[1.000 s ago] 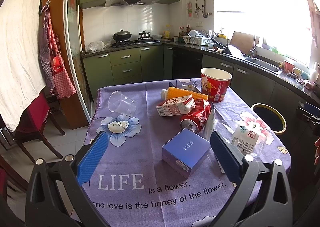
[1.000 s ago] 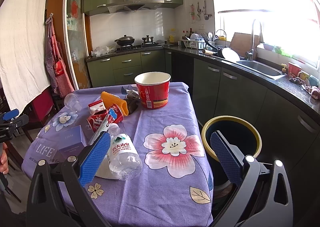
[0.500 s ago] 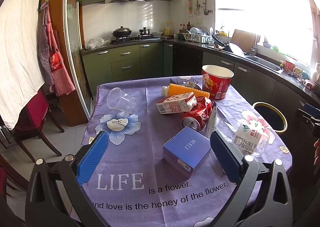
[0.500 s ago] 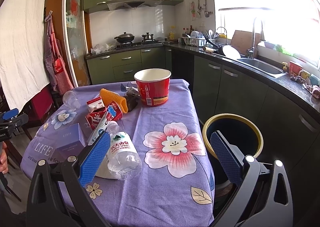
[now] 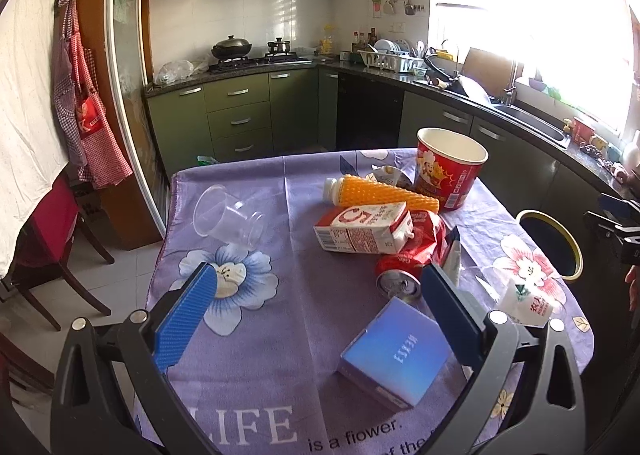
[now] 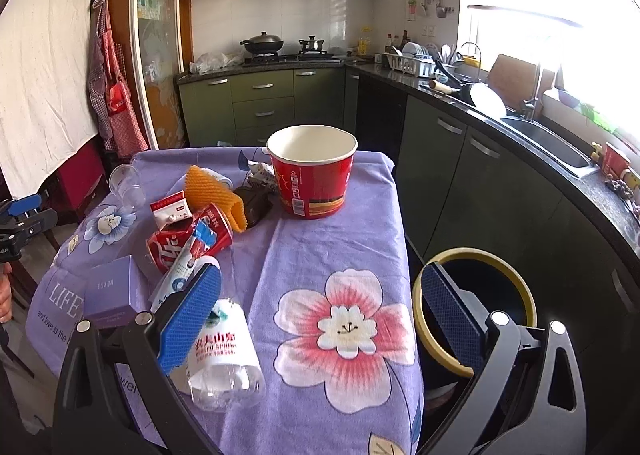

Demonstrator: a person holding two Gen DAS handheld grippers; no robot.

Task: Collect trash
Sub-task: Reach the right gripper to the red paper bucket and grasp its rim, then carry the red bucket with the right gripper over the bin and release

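Trash lies on a purple flowered tablecloth (image 5: 304,315): a blue box (image 5: 394,355), a crushed red can (image 5: 408,261), a milk carton (image 5: 364,227), an orange corn-shaped bottle (image 5: 380,191), a clear plastic cup (image 5: 228,215) on its side and a red paper bucket (image 5: 450,173). My left gripper (image 5: 318,295) hovers open above the cloth, short of the box. In the right wrist view a crushed water bottle (image 6: 224,351) lies by the left finger of my right gripper (image 6: 322,293), which is open and empty. The yellow-rimmed bin (image 6: 476,307) stands beside the table, behind the right finger.
Green kitchen cabinets (image 5: 240,115) and a dark counter with a sink (image 6: 548,139) run behind and to the right. A red chair (image 5: 52,223) stands left of the table. A toothpaste tube (image 6: 188,255) lies across the can (image 6: 188,239). A person's hand shows at the left edge.
Both grippers have risen and moved forward a little over the table; the trash now sits lower and closer in each view. Nothing was picked up or let go.
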